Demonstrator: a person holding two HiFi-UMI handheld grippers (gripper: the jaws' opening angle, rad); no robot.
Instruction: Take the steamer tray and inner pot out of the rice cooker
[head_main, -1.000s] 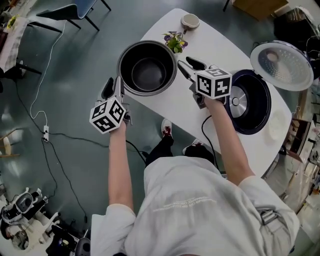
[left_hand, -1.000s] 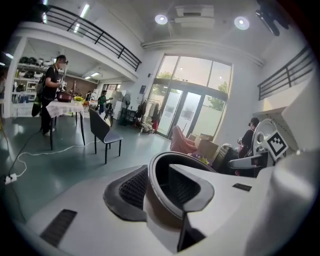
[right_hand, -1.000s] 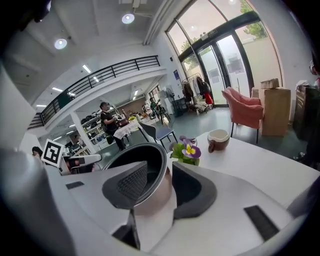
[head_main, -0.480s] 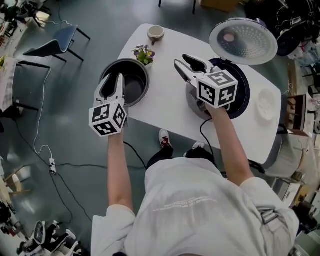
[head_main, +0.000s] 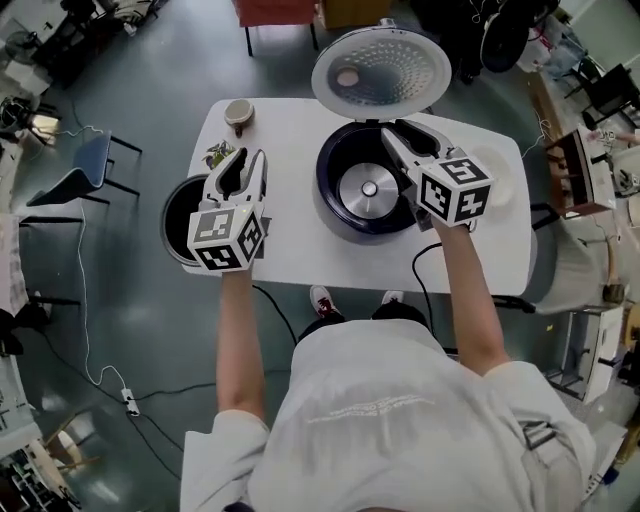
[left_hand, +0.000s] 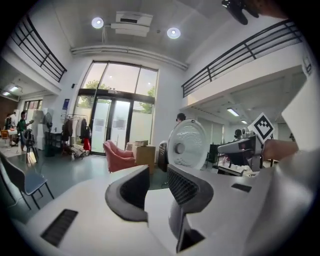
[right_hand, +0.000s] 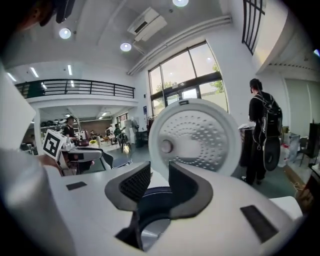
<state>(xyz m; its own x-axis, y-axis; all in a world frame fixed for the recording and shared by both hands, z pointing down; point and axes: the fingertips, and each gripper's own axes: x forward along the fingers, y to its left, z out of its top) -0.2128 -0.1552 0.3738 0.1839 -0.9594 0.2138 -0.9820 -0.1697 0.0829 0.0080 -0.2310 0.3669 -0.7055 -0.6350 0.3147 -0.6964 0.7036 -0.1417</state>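
The dark inner pot (head_main: 177, 215) stands on the left end of the white table (head_main: 300, 245), partly hidden under my left gripper (head_main: 248, 160). The rice cooker (head_main: 335, 205) sits mid-table with its lid (head_main: 380, 70) raised and its bare heating plate (head_main: 368, 188) showing. My right gripper (head_main: 400, 132) hovers over the cooker's right rim. Both grippers' jaws are closing with a gap between the pads and nothing in it. A white round thing (head_main: 508, 190), perhaps the steamer tray, lies at the table's right, mostly behind the right gripper. The lid (right_hand: 192, 135) fills the right gripper view.
A cup (head_main: 238, 113) and a small potted plant (head_main: 217, 154) stand at the table's far left corner. A cable (head_main: 420, 275) hangs off the near edge. Chairs (head_main: 85, 170) and clutter ring the table, and a person (right_hand: 260, 135) stands behind the cooker.
Both grippers have left the sides of the inner pot, risen and swung right toward the cooker. The pot stays on the table's left end. The jaws have narrowed.
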